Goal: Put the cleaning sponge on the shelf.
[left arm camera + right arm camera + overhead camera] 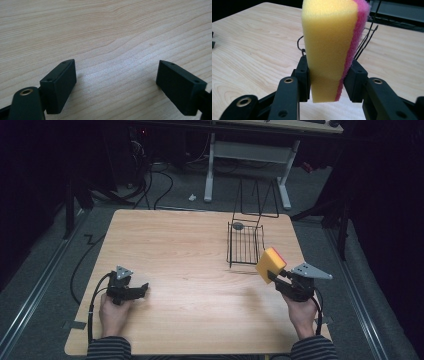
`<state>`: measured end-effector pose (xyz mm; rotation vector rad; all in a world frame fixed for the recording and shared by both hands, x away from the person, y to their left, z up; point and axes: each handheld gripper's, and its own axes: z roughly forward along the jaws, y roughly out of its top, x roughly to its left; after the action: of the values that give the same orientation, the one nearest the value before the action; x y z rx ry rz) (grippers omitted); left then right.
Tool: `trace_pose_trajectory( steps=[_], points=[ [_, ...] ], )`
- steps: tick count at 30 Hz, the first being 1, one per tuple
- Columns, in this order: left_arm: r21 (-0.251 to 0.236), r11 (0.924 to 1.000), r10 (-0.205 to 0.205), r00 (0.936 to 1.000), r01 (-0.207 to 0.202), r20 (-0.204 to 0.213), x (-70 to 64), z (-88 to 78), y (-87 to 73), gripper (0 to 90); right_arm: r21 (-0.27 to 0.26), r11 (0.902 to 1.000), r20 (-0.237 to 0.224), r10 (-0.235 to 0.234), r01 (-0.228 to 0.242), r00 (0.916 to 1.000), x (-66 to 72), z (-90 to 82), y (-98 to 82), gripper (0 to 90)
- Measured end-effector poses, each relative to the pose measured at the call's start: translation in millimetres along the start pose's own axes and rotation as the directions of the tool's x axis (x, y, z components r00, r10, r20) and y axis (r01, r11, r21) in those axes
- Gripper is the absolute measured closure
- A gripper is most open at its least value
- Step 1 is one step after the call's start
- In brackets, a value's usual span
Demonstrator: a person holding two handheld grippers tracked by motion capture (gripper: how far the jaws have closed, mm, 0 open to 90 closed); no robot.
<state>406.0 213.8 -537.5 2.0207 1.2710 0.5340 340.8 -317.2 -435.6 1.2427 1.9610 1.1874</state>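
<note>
Right claw [327,77] clamped on porous yellow-pink foam sponge [332,37], left claw [116,82] spread apart over woodgrain table [105,30]

High view: camera above your side, looking forward and down, whole table [190,255] in frame, floor and desk legs beyond far edge. Your forearms enter from bottom. Left gripper view: camera riding left gripper [116,80], aimed steeply down, very close to wood; shares near-left tabletop patch with high view. Right gripper view: camera riding right gripper [328,80], angled low across table toward far edge, sponge [332,45] close up; basket [245,242] wires behind, shared with high view.
</note>
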Motion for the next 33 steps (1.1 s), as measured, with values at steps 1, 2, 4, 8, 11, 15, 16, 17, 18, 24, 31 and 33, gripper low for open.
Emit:
trace_pose_trajectory(
  steps=[1,2,4,8,11,15,16,17,18,24,31,33],
  points=[
    [0.0,1.0,0.0,1.0,0.0,0.0,0.0,0.0,0.0,16.9,-0.002,1.0,0.002,-0.004,0.004,1.0,-0.6,0.5,2.4,61.9],
    [0.0,1.0,0.0,1.0,0.0,0.0,0.0,0.0,0.0,16.9,-0.008,1.0,-0.001,-0.001,0.001,1.0,-2.5,2.3,5.9,61.9],
    [0.0,1.0,0.0,1.0,0.0,0.0,0.0,0.0,0.0,16.9,-0.015,0.9999,0.0,0.006,-0.006,1.0,-3.6,4.6,7.7,61.9],
    [0.0,1.0,0.0,1.0,0.0,0.001,0.1,0.0,0.0,16.9,-0.022,0.9995,0.0,0.023,-0.023,0.9997,-6.3,9.3,9.2,61.9],
    [0.0,1.0,0.0,1.0,0.0,0.001,0.1,0.0,0.0,17.0,-0.013,0.9996,0.014,0.024,-0.024,0.9996,-10.2,15.9,12.6,61.9],
    [0.0,1.0,0.0,1.0,0.0,0.001,0.1,0.0,0.0,16.9,-0.017,0.9997,0.045,0.018,-0.018,0.9988,-14.2,20.2,15.1,61.7],
    [0.0,1.0,0.0,1.0,0.0,0.001,0.1,0.0,0.0,17.0,-0.021,0.9993,0.043,0.031,-0.03,0.9986,-17.2,22.9,17.0,61.8],
    [0.0,1.0,0.0,1.0,0.0,0.001,0.1,0.0,0.0,17.0,-0.021,0.9993,0.043,0.031,-0.03,0.9986,-17.2,22.9,17.0,61.8],
    [0.0,1.0,0.0,1.0,0.0,0.001,0.1,0.0,0.0,17.0,-0.02,0.9992,0.044,0.036,-0.035,0.9984,-19.3,25.9,19.3,61.9],
    [0.0,1.0,0.0,1.0,0.0,0.001,0.0,0.0,0.0,17.0,-0.019,0.9994,0.046,0.029,-0.028,0.9985,-23.9,38.4,29.9,62.0],
    [0.0,1.0,0.0,1.0,0.0,0.0,0.0,0.0,0.0,16.9,-0.005,0.9994,0.048,0.033,-0.033,0.9983,-29.6,58.2,38.4,62.0],
    [0.0,1.0,0.0,1.0,0.0,0.0,0.0,0.0,0.0,16.9,0.001,0.9988,0.044,0.049,-0.049,0.9978,-31.2,68.3,40.0,61.9]
  ],
)
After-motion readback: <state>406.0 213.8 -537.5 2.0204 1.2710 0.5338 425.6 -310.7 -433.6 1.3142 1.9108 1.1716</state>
